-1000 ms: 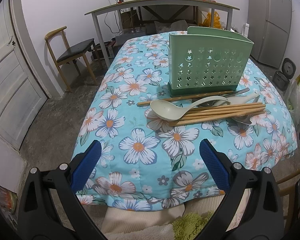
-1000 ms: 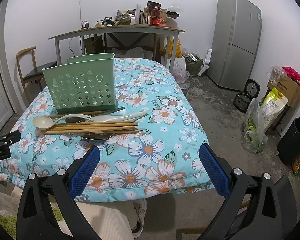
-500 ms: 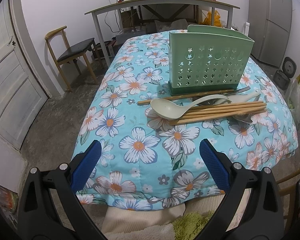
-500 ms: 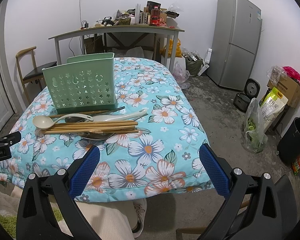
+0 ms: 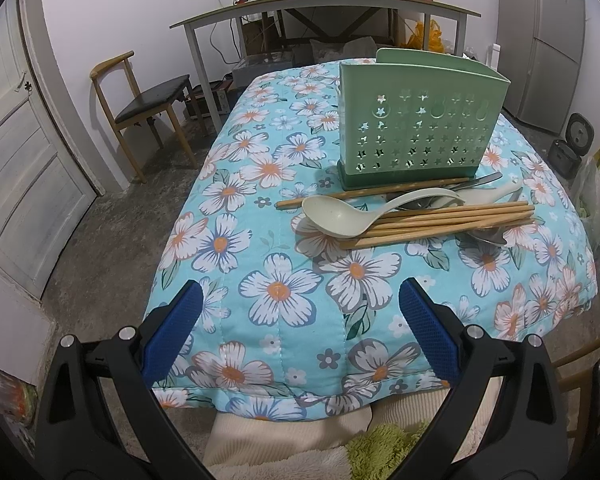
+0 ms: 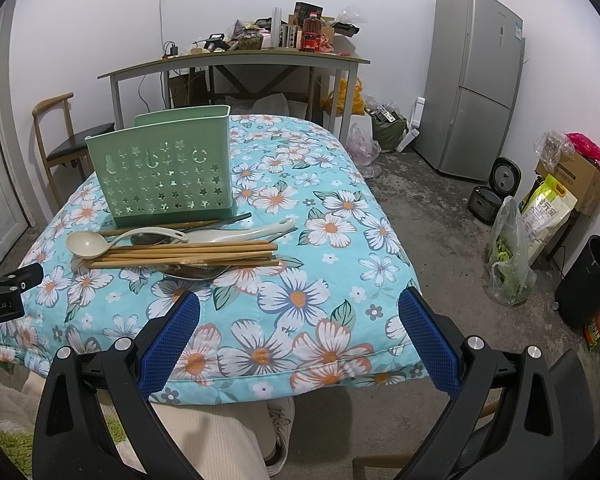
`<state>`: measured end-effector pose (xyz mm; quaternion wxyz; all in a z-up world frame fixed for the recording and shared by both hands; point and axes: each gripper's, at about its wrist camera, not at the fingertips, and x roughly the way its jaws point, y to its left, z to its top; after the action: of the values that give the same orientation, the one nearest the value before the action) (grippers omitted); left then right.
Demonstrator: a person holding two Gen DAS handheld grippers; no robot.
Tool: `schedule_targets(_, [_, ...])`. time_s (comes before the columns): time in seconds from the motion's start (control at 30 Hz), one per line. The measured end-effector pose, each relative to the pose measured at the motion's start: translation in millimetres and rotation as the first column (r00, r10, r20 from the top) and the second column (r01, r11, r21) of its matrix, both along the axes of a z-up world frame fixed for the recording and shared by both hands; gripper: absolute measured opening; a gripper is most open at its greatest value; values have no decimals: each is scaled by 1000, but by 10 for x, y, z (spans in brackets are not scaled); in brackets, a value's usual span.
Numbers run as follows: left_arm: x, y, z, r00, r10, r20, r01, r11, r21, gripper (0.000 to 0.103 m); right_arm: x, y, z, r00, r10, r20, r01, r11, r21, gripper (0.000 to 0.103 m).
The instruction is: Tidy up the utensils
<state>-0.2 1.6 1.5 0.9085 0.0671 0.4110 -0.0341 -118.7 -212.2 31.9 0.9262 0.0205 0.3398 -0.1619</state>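
A floral quilted cloth [image 5: 284, 292] covers the tabletop, soft and puckered. At its far middle stands a green plastic caddy [image 5: 416, 128], star-punched and light. Just near it the utensils lie heaped: bamboo chopsticks [image 5: 452, 220] stacked side by side, a pale smooth spoon [image 5: 336, 218] lying over them, metal cutlery [image 6: 196, 272] half buried. Both the left claw [image 5: 298, 318] and the right claw [image 6: 298, 320] hang wide and empty at the near edge. Round chopsticks could roll or scatter when one is pulled; the caddy might tip if nudged.
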Motion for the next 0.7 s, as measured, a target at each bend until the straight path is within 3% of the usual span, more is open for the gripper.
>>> schedule_targets(0.7, [-4, 5, -7, 1000, 1, -2, -1, 1000, 2, 95, 0, 0, 8, 1000, -2, 3, 2, 1000, 3, 97])
